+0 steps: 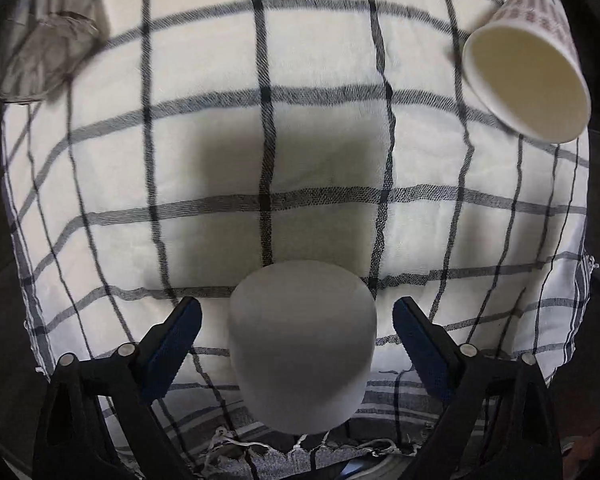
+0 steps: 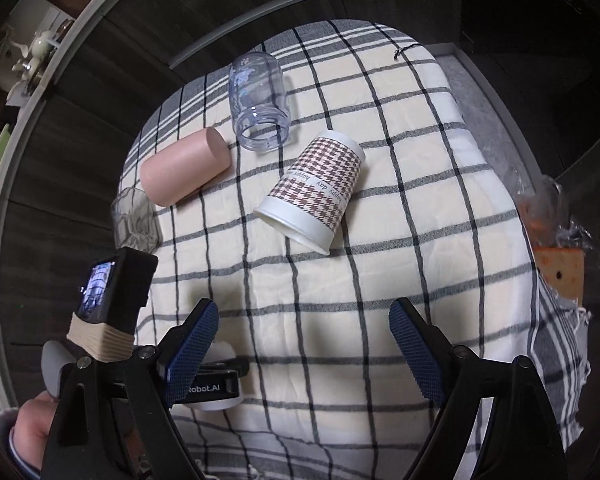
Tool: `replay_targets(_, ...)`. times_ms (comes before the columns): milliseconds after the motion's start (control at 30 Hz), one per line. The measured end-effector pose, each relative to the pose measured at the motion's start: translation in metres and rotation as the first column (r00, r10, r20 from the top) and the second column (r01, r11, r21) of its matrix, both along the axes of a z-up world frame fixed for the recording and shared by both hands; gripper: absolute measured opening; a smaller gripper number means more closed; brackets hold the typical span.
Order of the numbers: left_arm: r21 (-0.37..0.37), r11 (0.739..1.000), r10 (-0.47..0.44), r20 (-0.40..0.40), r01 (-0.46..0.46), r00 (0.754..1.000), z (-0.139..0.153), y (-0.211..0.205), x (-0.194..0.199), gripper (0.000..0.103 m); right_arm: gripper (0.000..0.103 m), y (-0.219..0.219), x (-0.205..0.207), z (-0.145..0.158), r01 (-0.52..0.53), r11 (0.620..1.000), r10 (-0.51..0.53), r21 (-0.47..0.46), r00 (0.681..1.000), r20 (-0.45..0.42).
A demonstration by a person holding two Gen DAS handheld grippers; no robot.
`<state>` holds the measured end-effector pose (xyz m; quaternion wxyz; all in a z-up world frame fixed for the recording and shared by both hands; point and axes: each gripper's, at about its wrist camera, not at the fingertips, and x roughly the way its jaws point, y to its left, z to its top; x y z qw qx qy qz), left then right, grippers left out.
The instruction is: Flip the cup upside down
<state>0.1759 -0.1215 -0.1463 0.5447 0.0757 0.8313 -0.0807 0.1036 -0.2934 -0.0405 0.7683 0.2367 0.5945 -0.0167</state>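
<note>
Sitting base-up on the checked cloth (image 1: 320, 152), the plain white cup (image 1: 302, 344) rests between the left hand-held gripper (image 1: 297, 320), released, pads apart from its walls, rim hidden. Right hand-held gripper (image 2: 304, 334) spread, holding nothing.

In the right wrist view we see only slivers of the white cup (image 2: 222, 350), the rest hidden behind the left gripper (image 2: 204, 384) near the cloth's (image 2: 440, 200) near-left corner. The clear glass (image 1: 46, 62) at the far-left corner is blurred. The houndstooth cup (image 1: 528, 68) is cut by the left wrist view's dark right border.
</note>
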Motion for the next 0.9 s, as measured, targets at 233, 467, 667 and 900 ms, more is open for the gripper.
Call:
replay_targets(233, 0.003, 1.0, -0.003, -0.032, 0.003, 0.999, -0.015, 0.004, -0.007, 0.066, 0.087, -0.004, 0.008, -0.011, -0.004, 1.0, 0.004, -0.024, 1.0, -0.003)
replay_targets(467, -0.013, 1.0, -0.011, -0.009, 0.01, 1.0, -0.01, 0.015, -0.009, 0.066, 0.087, 0.0, 0.01, -0.01, -0.016, 0.998, 0.018, -0.064, 1.0, 0.019)
replay_targets(667, -0.03, 1.0, -0.001, 0.094, 0.004, 0.996, 0.005, 0.023, -0.012, 0.066, 0.087, 0.005, 0.006, -0.006, -0.021, 0.996, 0.025, -0.089, 0.999, 0.039)
replay_targets(900, -0.172, 0.985, 0.082, 0.464, -0.001, 0.882, 0.06, 0.05, -0.029, 0.066, 0.087, 0.015, -0.002, 0.012, -0.019, 0.987, 0.04, -0.162, 0.991, 0.126)
